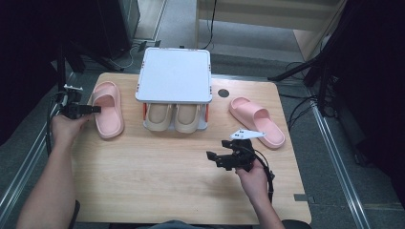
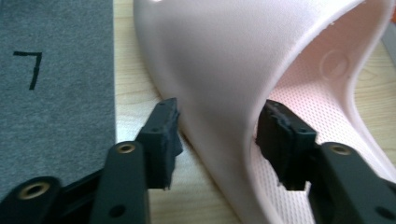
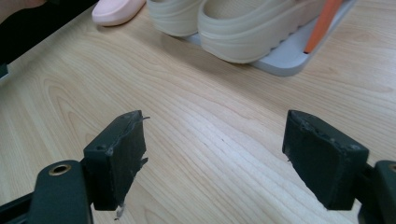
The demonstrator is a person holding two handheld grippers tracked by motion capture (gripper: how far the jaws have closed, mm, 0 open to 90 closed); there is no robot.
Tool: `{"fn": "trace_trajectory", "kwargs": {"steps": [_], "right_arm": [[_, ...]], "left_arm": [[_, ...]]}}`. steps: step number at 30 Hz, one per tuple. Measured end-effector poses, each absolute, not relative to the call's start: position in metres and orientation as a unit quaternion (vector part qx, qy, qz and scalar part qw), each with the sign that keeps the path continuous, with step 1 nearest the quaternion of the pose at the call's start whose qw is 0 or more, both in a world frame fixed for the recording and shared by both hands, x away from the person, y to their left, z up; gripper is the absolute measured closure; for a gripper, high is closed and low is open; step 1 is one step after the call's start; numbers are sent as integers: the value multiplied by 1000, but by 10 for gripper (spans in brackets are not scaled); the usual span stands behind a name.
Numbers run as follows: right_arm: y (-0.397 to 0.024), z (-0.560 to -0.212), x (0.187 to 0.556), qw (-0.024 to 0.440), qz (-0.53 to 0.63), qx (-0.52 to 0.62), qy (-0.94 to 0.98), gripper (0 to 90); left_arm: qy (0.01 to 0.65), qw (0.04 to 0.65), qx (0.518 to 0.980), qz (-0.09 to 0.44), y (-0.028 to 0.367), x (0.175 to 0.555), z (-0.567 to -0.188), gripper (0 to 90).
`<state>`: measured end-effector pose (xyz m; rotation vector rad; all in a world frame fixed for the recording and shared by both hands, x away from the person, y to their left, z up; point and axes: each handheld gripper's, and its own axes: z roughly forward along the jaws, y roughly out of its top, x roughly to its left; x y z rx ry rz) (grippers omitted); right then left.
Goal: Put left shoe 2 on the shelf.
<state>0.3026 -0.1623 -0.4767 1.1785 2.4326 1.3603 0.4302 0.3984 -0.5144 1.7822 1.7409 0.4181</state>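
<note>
The left tongs (image 2: 217, 140) are set astride the strap of the soft pink foam slide sandal (image 1: 108, 109) lying on the left part of the pale wooden bench (image 1: 157, 181); one pad is outside the strap, one inside, and no firm pinch can be made out (the jaws are apart). The gripping step is judged to be in hand. Next, the strap must be clamped before a lift toward the grey two-tier shoe rack (image 1: 174, 76). The right tongs (image 3: 219, 158) are held wide apart over bare wood.
</note>
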Motion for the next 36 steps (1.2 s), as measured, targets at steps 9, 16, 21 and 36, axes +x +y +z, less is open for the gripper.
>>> {"fn": "trace_trajectory", "kwargs": {"steps": [9, 16, 21, 36], "right_arm": [[-173, -477, 296, 66, 449, 406, 793, 212], [-171, -477, 296, 65, 448, 401, 797, 212], [-171, -476, 295, 65, 448, 402, 796, 213], [-166, -473, 301, 58, 460, 390, 796, 213]], "left_arm": [[667, 303, 664, 150, 395, 439, -512, 695], [673, 311, 659, 128, 396, 438, -509, 810], [669, 316, 662, 118, 389, 439, -507, 824], [659, 314, 675, 101, 364, 440, -474, 828]]}}
